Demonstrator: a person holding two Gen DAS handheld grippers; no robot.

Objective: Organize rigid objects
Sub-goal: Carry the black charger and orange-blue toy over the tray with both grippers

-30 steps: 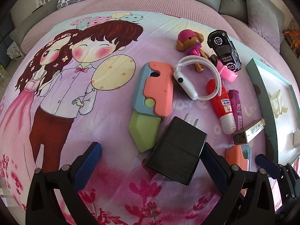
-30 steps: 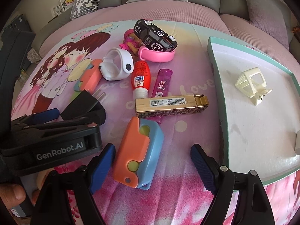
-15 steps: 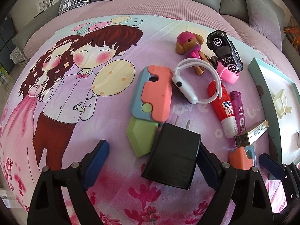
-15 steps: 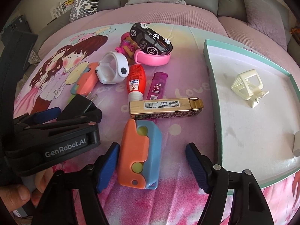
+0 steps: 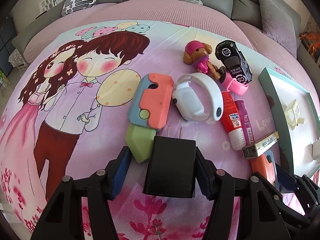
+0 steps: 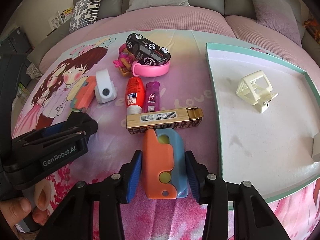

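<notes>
A black plug charger (image 5: 170, 168) lies on the printed bedspread between the fingers of my left gripper (image 5: 162, 154). Its jaws are closing: the right pad is at the charger's side, and a gap remains on the left. In the right wrist view an orange and blue folding toy (image 6: 160, 160) sits between the blue pads of my right gripper (image 6: 163, 156). These jaws are closing too, and both pads touch the toy's sides. A teal-rimmed tray (image 6: 213, 100) lies to the right, with a cream clip (image 6: 256, 90) in it.
Ahead lie a second folding toy with a green blade (image 5: 152, 104), a white watch (image 5: 192, 102), a red tube (image 6: 134, 94), a purple tube (image 6: 153, 96), a gold box (image 6: 164, 120), a toy car (image 6: 148, 50) and a dog figure (image 5: 197, 56). Sofa cushions stand behind.
Both grippers' jaws have narrowed: the left around the black charger, the right onto the orange and blue toy. The charger has turned straighter between the left fingers.
</notes>
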